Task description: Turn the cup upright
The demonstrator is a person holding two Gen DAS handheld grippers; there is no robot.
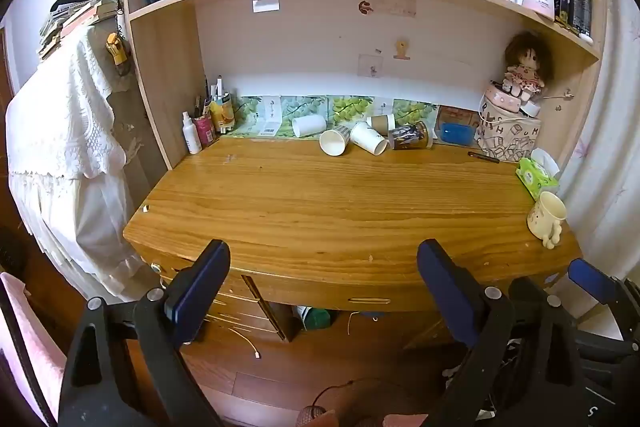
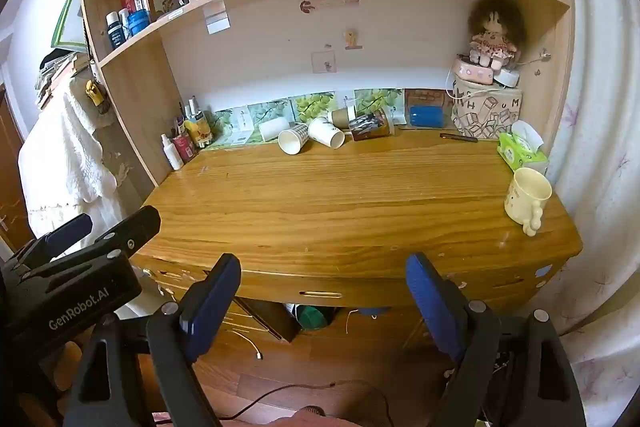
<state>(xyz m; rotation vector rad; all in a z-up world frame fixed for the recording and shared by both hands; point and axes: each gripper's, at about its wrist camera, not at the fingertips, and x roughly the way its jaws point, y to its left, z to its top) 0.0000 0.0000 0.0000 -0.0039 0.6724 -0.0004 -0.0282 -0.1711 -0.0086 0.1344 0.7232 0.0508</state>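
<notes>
Several paper cups lie on their sides at the back of the wooden desk (image 1: 320,195): a white one (image 1: 309,125), one with its mouth toward me (image 1: 333,141), a white one (image 1: 368,137), a brown one (image 1: 381,123) and a dark patterned one (image 1: 410,135). They also show in the right wrist view, with the open-mouthed cup (image 2: 292,139) at their left. My left gripper (image 1: 323,259) is open and empty in front of the desk's near edge. My right gripper (image 2: 323,271) is open and empty there too, to the right of the left one.
A cream mug (image 1: 546,218) stands upright at the desk's right edge, behind it a green tissue pack (image 1: 536,175) and a pen (image 1: 483,157). A patterned box with a doll (image 1: 510,135) fills the back right corner. Bottles and pens (image 1: 204,125) stand back left. Shelves hang overhead.
</notes>
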